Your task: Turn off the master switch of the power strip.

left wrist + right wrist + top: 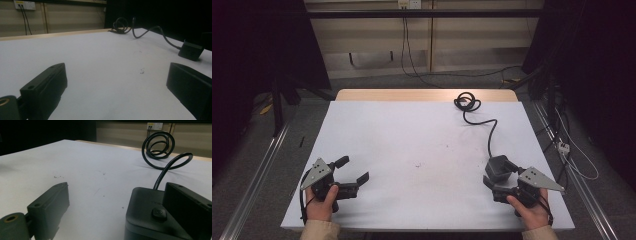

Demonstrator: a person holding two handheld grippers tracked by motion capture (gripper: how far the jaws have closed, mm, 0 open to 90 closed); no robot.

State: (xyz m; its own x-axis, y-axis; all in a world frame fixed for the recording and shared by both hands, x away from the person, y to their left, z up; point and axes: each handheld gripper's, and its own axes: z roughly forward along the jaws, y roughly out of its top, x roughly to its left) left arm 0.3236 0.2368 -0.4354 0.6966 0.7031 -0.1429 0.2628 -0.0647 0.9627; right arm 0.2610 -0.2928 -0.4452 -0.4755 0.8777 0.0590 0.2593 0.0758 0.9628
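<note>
Lower left of the high view: left gripper (354, 170) in a hand (319, 202), jaws wide apart, nothing between. Lower right: right gripper (494, 175), jaws spread, one jaw beside the black box (499, 167), not clamped on it. Right gripper view: box (143, 216) at lower right, touching the right jaw. Its cable (489, 132) runs up to a coil (467, 101) at the white table's (412, 135) far edge.

Dim overall; the white table (412, 140) is evenly lit from above, the frame edges fall to black, and near jaws look soft with faint shadows.
</note>
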